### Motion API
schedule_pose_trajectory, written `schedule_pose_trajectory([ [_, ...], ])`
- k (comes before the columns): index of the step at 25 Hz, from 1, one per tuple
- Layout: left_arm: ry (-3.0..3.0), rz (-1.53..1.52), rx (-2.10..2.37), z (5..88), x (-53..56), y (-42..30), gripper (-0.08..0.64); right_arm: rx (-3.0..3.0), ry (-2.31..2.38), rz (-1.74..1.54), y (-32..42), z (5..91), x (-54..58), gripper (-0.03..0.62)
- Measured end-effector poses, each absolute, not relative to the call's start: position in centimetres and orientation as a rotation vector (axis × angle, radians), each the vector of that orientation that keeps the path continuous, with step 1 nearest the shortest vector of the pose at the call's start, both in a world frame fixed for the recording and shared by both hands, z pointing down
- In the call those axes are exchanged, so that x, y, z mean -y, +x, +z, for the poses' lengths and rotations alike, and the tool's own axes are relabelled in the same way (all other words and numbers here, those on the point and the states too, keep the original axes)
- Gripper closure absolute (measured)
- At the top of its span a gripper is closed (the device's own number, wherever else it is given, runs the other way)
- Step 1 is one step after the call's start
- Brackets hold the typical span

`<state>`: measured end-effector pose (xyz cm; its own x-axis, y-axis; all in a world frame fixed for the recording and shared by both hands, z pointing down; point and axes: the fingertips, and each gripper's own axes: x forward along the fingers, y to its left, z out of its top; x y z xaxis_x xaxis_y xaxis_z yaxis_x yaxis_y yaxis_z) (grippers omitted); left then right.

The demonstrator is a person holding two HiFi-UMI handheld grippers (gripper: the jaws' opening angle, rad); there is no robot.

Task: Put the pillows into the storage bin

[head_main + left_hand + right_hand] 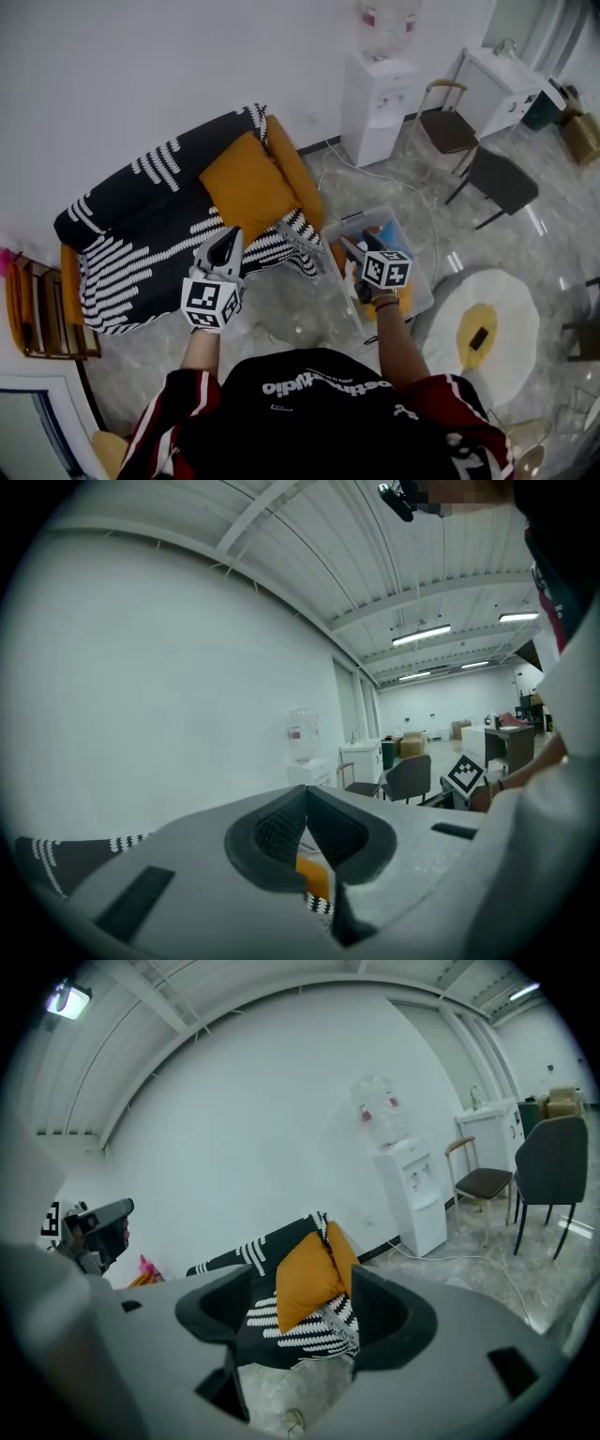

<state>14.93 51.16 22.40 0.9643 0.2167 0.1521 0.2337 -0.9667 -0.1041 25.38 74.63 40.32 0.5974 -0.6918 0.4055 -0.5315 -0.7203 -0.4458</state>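
Note:
An orange pillow (pixel 248 185) leans on the sofa (pixel 141 234), which is draped in a black-and-white striped throw. A clear storage bin (pixel 375 216) stands on the floor to the sofa's right, and something orange (pixel 405 298) shows inside it under my right hand. My left gripper (pixel 228 236) hovers at the sofa's front edge, its jaws shut on nothing. In the left gripper view, the left gripper (pixel 305 799) points over the sofa. My right gripper (pixel 352 247) hangs over the bin with jaws wide open and empty. Beyond the right gripper (pixel 300 1314), the pillow (pixel 305 1279) shows on the sofa.
A white water dispenser (pixel 380 103) stands against the wall behind the bin, with two chairs (pixel 448 127) to its right. A round white-and-yellow rug (pixel 487 323) lies at the right. A wooden rack (pixel 37 314) sits left of the sofa. A cable (pixel 375 173) runs across the floor.

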Motion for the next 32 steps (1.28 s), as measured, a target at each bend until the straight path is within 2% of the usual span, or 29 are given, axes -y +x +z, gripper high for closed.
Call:
schedule_pose_trajectory([
  [14,-3.018,-0.227,0.313,23.3,-37.5,16.4,0.555,-1.002,-2.504,-0.961,25.9,43.0,-60.6,0.261],
  [24,-3.07,-0.225,0.408,24.8,-30.6,18.9,0.555,-0.885,-2.512,-0.996,26.5,44.6,-54.9,0.258],
  [32,-3.098,-0.281,0.416,26.8,-29.2,20.6,0.555,-0.859,-2.481,-1.046,28.4,47.0,-53.3,0.255],
])
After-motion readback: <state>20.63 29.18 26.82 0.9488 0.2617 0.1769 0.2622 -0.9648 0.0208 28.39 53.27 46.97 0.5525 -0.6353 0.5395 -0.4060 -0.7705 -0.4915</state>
